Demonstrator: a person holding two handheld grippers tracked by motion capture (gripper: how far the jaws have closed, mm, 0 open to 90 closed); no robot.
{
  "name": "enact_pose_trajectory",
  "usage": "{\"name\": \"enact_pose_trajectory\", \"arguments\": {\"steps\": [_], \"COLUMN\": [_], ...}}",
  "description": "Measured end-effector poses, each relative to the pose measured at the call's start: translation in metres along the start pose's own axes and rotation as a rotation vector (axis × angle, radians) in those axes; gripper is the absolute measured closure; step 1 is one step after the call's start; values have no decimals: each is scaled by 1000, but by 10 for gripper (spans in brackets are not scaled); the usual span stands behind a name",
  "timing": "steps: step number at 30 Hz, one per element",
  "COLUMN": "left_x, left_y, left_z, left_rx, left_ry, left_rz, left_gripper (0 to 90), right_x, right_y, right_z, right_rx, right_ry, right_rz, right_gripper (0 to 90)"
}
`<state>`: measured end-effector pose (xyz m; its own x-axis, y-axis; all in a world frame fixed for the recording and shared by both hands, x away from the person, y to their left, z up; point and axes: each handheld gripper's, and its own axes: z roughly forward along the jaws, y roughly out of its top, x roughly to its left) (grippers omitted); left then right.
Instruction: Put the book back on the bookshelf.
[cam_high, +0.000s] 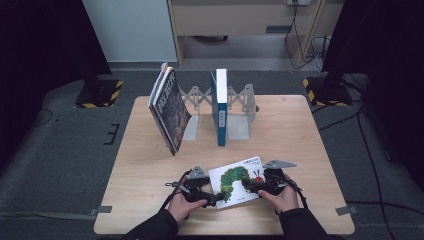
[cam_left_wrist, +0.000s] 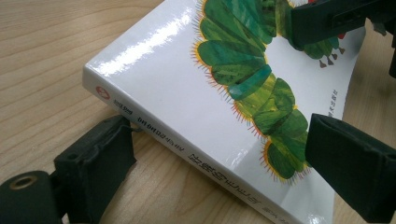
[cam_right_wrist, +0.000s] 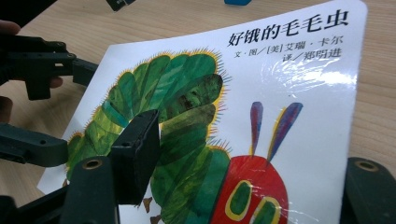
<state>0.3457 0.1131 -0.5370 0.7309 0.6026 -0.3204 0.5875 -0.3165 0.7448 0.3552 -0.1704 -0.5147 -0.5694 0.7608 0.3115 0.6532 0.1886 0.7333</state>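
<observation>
A white picture book (cam_high: 235, 182) with a green caterpillar on its cover lies flat near the table's front edge. My left gripper (cam_high: 216, 197) is at its near left corner. In the left gripper view (cam_left_wrist: 219, 163) one jaw rests against the spine (cam_left_wrist: 154, 133) and the other stands over the cover, wide apart. My right gripper (cam_high: 252, 186) is at the book's right side. In the right gripper view (cam_right_wrist: 252, 186) its jaws are spread: one is over the caterpillar, the other is past the book's (cam_right_wrist: 308, 116) right edge, and neither pad presses on it.
At the back of the wooden table (cam_high: 300, 130) stands a grey folding book rack (cam_high: 239, 107). A dark book (cam_high: 169, 107) leans at its left end and a blue book (cam_high: 220, 105) stands upright in its middle. Hands and dark sleeves come in from the front edge.
</observation>
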Motion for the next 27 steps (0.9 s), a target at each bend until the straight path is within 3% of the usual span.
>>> {"name": "enact_pose_trajectory", "arguments": {"steps": [7,11,19,27], "left_x": [3,5,7,7], "left_y": [1,2,2,3], "left_z": [0,1,1,-1], "left_rx": [-7,-14,-30,-19], "left_ry": [-18,-20,-31,-25], "left_rz": [-35,-27,-62,-73], "left_gripper": [66,65,107,121], "right_x": [-3,-3,-1,0], "right_y": [-2,-3,-3,-3], "right_z": [2,2,4,5], "right_rx": [-12,-16,-27,-27], "right_ry": [14,15,56,67], "right_rz": [-7,-9,7,3], "right_gripper": [345,343,344,341]}}
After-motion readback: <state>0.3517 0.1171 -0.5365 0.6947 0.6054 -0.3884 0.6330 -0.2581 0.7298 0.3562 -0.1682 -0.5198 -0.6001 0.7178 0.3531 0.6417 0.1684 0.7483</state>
